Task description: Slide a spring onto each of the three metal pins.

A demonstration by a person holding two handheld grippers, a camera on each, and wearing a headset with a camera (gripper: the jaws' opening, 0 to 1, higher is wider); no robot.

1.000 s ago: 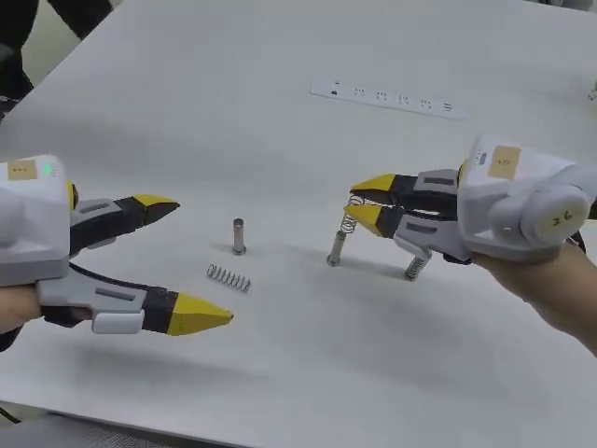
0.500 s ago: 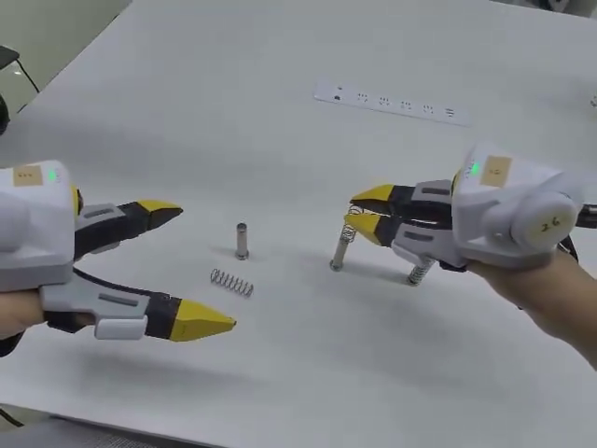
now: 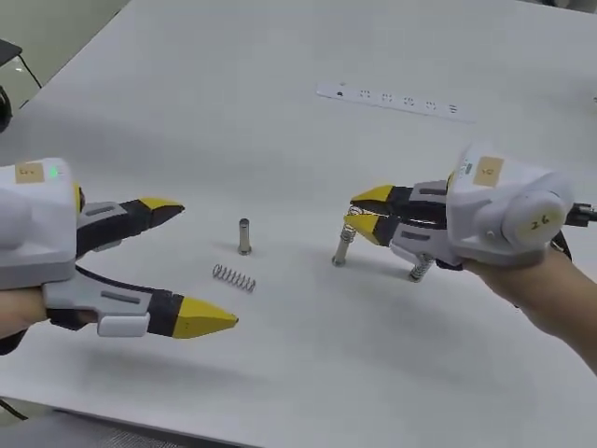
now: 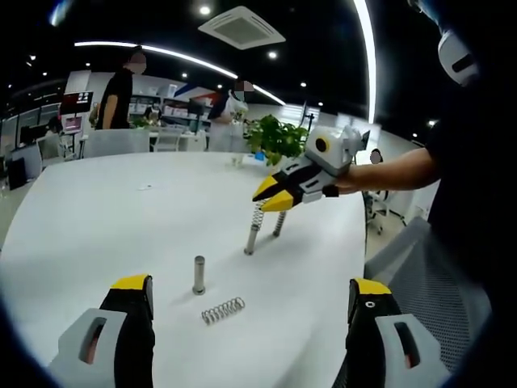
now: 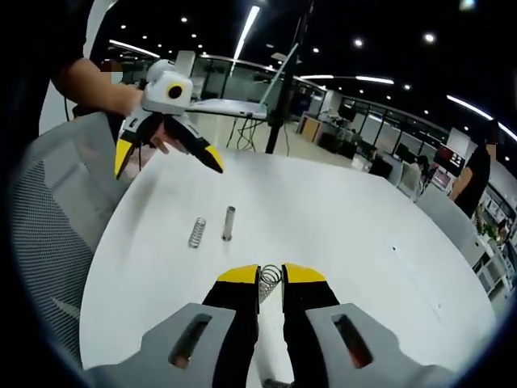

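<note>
A white table [image 3: 280, 121] in an open-plan office, under strip lights and spot lamps. A bare pin [image 3: 243, 235] stands upright near the table's middle. Just in front of the bare pin, on the person's side, a loose spring [image 3: 233, 277] lies flat on the table. To the right of the bare pin a second pin [image 3: 340, 252] stands with a slight lean, a gripped spring [image 3: 349, 226] coiled round its upper part. The right hand-held gripper [image 3: 353, 211] has its jaws narrowed onto that coil. Farther right of the bare pin, partly under the right hand-held gripper, a third pin [image 3: 422, 264] stands inside a third spring [image 3: 415, 273]. Left of the bare pin the left hand-held gripper [image 3: 207, 263] hovers with its jaws spread wide, holding nothing. Well beyond the bare pin a power strip [image 3: 396, 100] lies on the table.
</note>
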